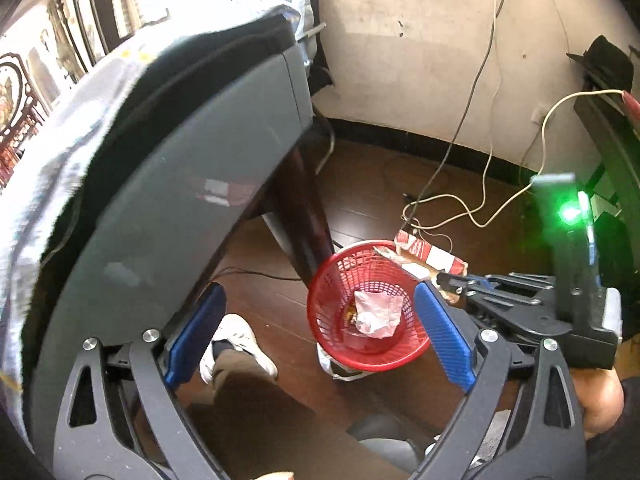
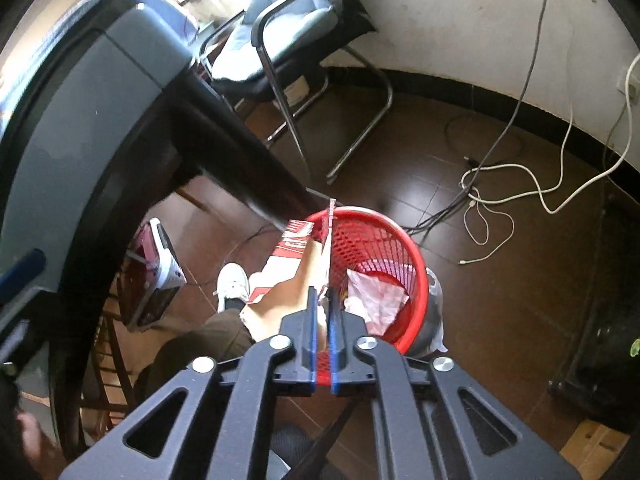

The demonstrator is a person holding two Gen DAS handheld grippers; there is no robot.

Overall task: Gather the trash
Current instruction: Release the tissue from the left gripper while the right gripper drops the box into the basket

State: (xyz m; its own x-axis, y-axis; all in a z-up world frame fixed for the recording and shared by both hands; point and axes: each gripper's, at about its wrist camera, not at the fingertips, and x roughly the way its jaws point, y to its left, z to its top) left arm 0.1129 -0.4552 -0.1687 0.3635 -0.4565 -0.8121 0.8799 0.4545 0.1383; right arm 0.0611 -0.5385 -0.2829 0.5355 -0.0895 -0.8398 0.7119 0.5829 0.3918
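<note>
Beside the desk (image 1: 168, 184), a red basket (image 1: 332, 292) stands on the brown floor (image 2: 500, 300). A crumpled white wrapper (image 1: 376, 314) lies inside the basket. The left gripper (image 1: 320, 328) hangs above the basket with its blue pads (image 1: 444, 336) far apart and nothing between them. The right gripper (image 2: 325, 304) is just over the near rim of the basket. Its jaws are almost together, with a thin gap, and the edge of a flattened red and white box (image 2: 288, 268) sits between them. I cannot tell if the pads press on the box. The box leans over the basket's rim, on the desk side. A white shoe (image 2: 232, 284) rests on the floor next to the basket. White cables (image 2: 520, 196) lie on the floor past the basket, near the wall. A chair (image 2: 288, 32) stands behind the desk.
</note>
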